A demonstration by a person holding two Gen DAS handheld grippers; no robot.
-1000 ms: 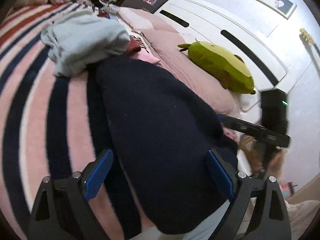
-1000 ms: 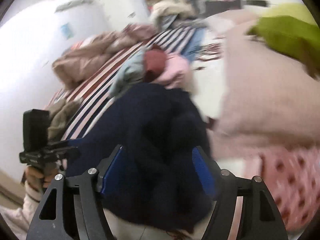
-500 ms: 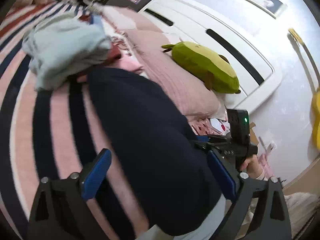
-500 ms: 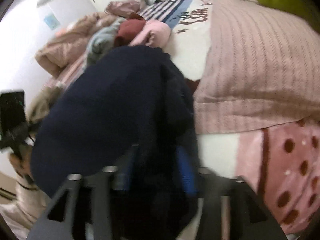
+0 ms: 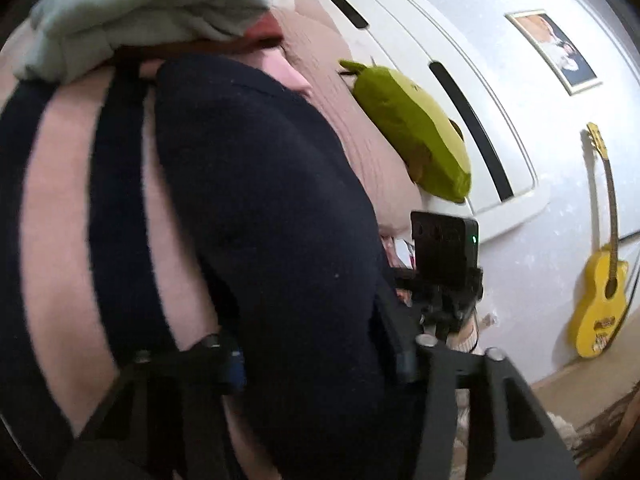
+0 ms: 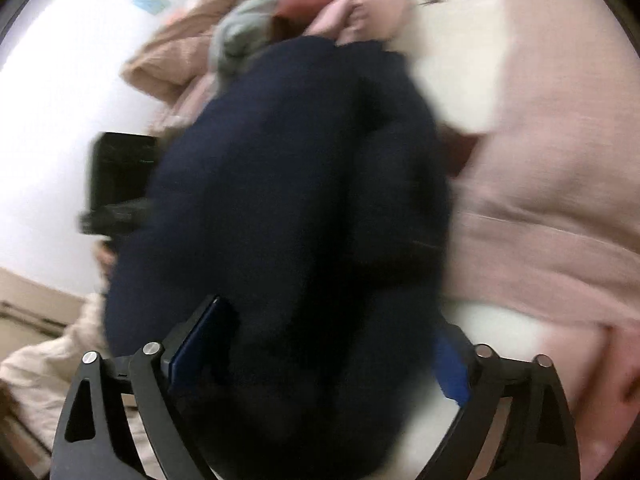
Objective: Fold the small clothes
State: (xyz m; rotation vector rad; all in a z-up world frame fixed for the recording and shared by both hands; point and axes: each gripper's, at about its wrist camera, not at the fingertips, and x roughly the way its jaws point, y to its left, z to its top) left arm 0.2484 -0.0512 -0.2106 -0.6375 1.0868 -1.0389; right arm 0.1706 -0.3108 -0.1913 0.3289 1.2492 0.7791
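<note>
On the striped bedspread [image 5: 60,200], left gripper [image 5: 320,360] now closing on the navy garment's [image 5: 260,200] 6 o'clock hem, right gripper [image 6: 320,356] opening, apparently releasing: regrasp for next fold.

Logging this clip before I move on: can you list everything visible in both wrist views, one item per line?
navy garment: 1, dark navy, on the bed, between both claws
striped bedspread: 1, pink and navy, under the garment
clothes pile: 1, grey-green, maroon and pink pieces, beyond the garment
pink pillow: 1, pale pink, beside the garment
avocado plush: 1, green, against the headboard
headboard: 1, white
guitar: 1, yellow, leaning on the wall
framed picture: 1, on the wall
left claw: 1, black with blue pads, closing on the garment
right claw: 1, black with blue pads, opening around the garment
</note>
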